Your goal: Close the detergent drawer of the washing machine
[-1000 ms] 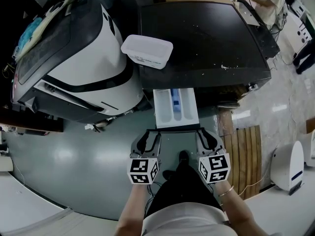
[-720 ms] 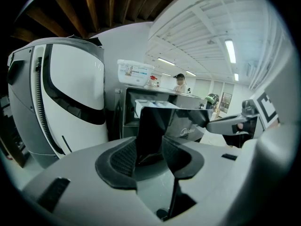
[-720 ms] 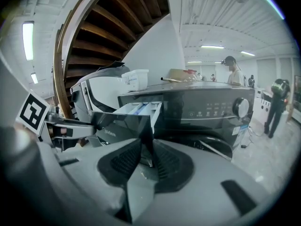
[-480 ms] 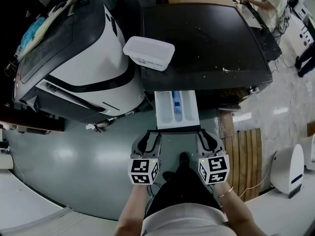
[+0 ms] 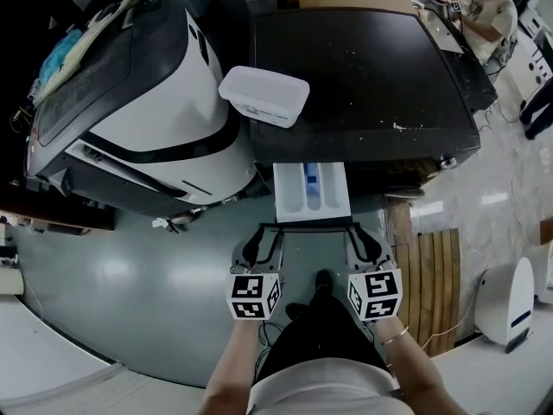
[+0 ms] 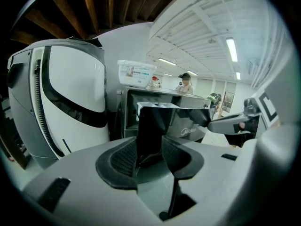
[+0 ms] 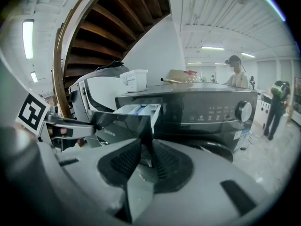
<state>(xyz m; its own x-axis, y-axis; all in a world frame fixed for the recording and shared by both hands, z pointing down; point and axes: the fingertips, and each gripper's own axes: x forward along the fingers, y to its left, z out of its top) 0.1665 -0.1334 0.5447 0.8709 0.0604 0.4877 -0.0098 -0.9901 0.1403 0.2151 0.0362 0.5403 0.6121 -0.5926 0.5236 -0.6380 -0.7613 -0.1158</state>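
Note:
The black washing machine (image 5: pixel 363 67) has its white detergent drawer (image 5: pixel 311 190) pulled out toward me, with blue inserts showing inside. Its dark front panel (image 5: pixel 313 224) runs between my two grippers. My left gripper (image 5: pixel 263 233) is shut on the panel's left end, and my right gripper (image 5: pixel 358 232) is shut on its right end. In the left gripper view the panel (image 6: pixel 183 119) dips between the pads of the left gripper (image 6: pixel 149 159). In the right gripper view the drawer (image 7: pixel 136 110) stands out of the machine, and the panel edge sits in the right gripper (image 7: pixel 143 161).
A white plastic tub (image 5: pixel 263 95) sits on the washer's front left corner. A white and black machine (image 5: pixel 147 102) stands close on the left. A wooden slat mat (image 5: pixel 432 275) lies on the floor to the right. A person (image 5: pixel 475 3) stands behind the washer.
The drawer shows a little shorter than a second ago, having slid slightly into the machine. Both grippers stay on its front panel and have moved forward with it.

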